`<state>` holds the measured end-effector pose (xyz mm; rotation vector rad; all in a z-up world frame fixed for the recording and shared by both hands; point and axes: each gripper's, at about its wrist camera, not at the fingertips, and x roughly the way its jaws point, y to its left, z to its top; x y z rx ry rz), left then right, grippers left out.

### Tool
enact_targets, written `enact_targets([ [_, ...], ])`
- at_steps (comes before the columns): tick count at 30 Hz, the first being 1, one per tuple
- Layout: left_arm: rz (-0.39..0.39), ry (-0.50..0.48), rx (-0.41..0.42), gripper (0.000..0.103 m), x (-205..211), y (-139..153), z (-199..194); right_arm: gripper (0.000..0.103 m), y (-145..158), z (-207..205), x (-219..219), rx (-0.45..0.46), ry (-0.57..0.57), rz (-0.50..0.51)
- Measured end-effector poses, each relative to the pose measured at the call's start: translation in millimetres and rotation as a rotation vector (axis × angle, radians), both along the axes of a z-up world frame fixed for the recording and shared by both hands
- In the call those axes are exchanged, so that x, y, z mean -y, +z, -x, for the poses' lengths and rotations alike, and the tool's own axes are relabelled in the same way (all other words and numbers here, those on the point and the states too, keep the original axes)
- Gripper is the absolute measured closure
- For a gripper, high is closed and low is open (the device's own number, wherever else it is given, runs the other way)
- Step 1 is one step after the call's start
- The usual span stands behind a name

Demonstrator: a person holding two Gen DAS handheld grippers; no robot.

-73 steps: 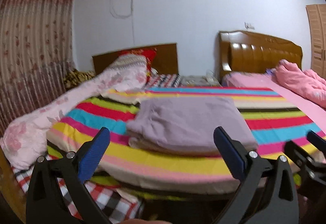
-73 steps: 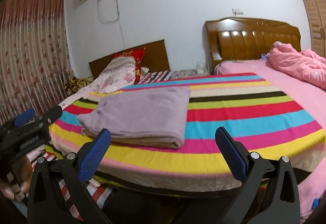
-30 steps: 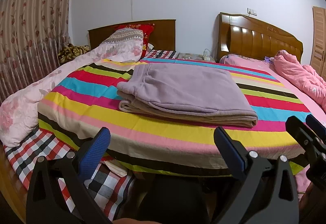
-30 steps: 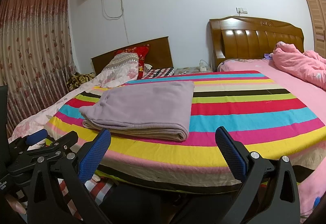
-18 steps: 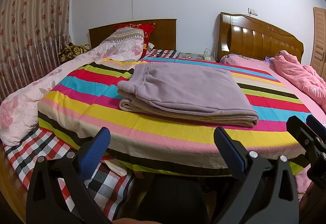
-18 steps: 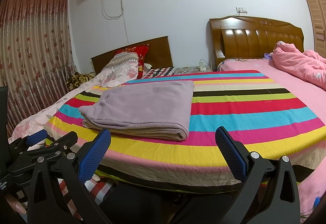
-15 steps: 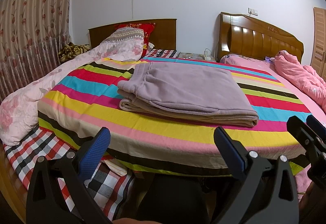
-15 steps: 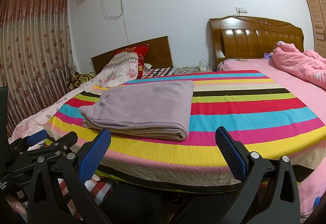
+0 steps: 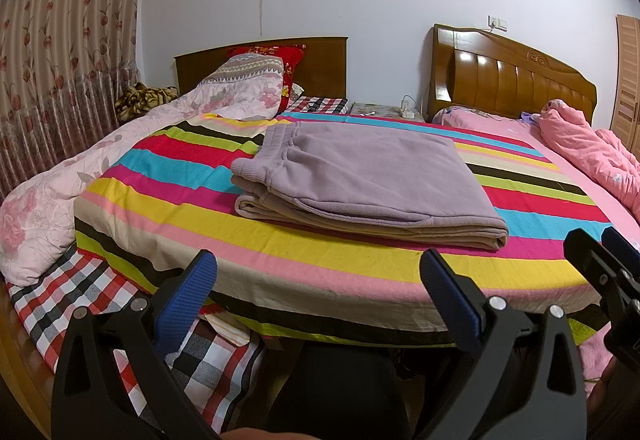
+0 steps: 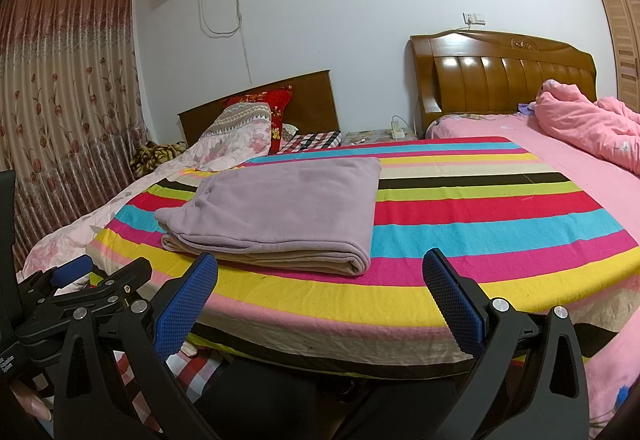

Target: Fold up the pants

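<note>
The lilac pants (image 9: 360,176) lie folded in a flat stack on the striped sheet (image 9: 320,256), waistband to the left. They also show in the right wrist view (image 10: 280,212). My left gripper (image 9: 320,284) is open and empty, held back from the bed's near edge, short of the pants. My right gripper (image 10: 320,284) is open and empty too, also off the near edge, with the pants ahead and to the left. The left gripper (image 10: 80,280) shows at the lower left of the right wrist view, and the right gripper (image 9: 608,264) at the right edge of the left wrist view.
A pink floral quilt (image 9: 60,192) and pillows (image 9: 248,80) lie at the left. A second bed with a pink duvet (image 9: 592,152) adjoins on the right. A checked sheet (image 9: 80,304) hangs below the striped one. Wooden headboards (image 9: 508,80) and a curtain (image 9: 60,60) stand behind.
Both grippers drew back from the bed about two seconds ago. Over the last second nothing has visibly moved; the pants stay folded.
</note>
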<state>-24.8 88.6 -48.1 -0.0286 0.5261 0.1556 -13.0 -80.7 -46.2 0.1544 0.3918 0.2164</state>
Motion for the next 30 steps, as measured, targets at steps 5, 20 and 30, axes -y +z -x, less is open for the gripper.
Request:
enact_targets([
  [5,0.001,0.000,-0.001,0.002,-0.1,0.0,0.0,0.005,0.5,0.2,0.1,-0.001,0.000,0.000],
  [20,0.001,0.001,0.000,0.002,-1.8,0.0,-0.4,0.005,0.7,1.4,-0.6,-0.003,-0.001,0.000],
  [30,0.001,0.000,-0.001,0.002,-2.8,-0.3,-0.5,0.005,0.1,2.6,-1.2,-0.002,0.000,-0.001],
])
